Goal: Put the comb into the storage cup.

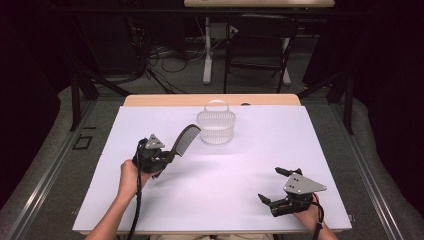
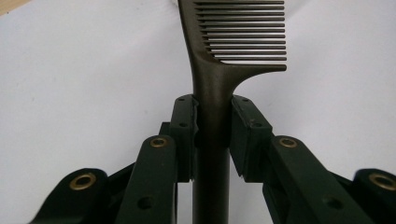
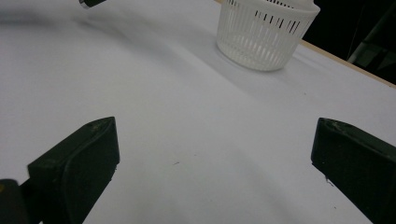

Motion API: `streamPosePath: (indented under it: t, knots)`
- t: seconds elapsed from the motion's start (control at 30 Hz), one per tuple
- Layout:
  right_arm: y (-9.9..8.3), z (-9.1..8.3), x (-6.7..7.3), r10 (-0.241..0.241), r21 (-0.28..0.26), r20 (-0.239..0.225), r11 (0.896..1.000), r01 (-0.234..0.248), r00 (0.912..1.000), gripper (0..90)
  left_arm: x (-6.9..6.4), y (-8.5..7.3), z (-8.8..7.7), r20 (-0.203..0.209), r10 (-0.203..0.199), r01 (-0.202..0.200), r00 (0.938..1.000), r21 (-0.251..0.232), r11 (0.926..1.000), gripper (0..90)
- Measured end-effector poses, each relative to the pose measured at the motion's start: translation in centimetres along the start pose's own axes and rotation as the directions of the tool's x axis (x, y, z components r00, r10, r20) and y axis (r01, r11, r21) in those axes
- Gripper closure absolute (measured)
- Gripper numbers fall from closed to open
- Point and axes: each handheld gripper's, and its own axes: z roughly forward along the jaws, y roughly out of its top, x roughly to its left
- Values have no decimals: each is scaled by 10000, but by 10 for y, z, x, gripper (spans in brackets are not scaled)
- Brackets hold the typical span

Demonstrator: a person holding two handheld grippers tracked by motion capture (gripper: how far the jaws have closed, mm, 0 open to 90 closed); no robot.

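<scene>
The left gripper (image 1: 167,156) is clenching a dark comb (image 1: 184,140) by its handle, with the jaws pressing on both sides of the stem just below the teeth, as the left gripper view (image 2: 212,126) is showing; the comb (image 2: 224,56) is being held up off the white surface (image 1: 225,175), tilting up and to the right, with its toothed end near the white basket (image 1: 216,127) but not yet over it. Risk, as I am judging it: the grip is sitting on a narrow, smooth stem, so the comb may be pivoting or slipping between the pads if the hand tilts sharply. Second risk: the long toothed head could be catching on the basket's rim or its raised handle, nudging or tipping the light basket instead of dropping in. Third: releasing while the comb is short of the opening would be letting it fall on the surface beside the basket. Further right, the right gripper (image 1: 280,187) is resting near the front right edge, jaws released wide with nothing between them, well apart from the basket (image 3: 266,32). Count: one comb, one basket, two grippers, two hands.
</scene>
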Motion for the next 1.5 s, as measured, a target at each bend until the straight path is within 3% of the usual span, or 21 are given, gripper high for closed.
streamPosePath:
  t: [0.27,0.73,1.5]
  knots:
    - [0,0,0,30,27,45,10000,-31,10000,6,0,-1,-1,38,-225,227,9997,-626,9978,723]
    - [0,1,1,5,-8,38,10000,-5,10000,7,7,-2,-1,69,-537,541,9985,-1138,9920,723]
    - [0,2,1,94,43,-96,9999,-94,9999,7,11,-1,-4,156,-887,899,9959,-2307,9689,723]
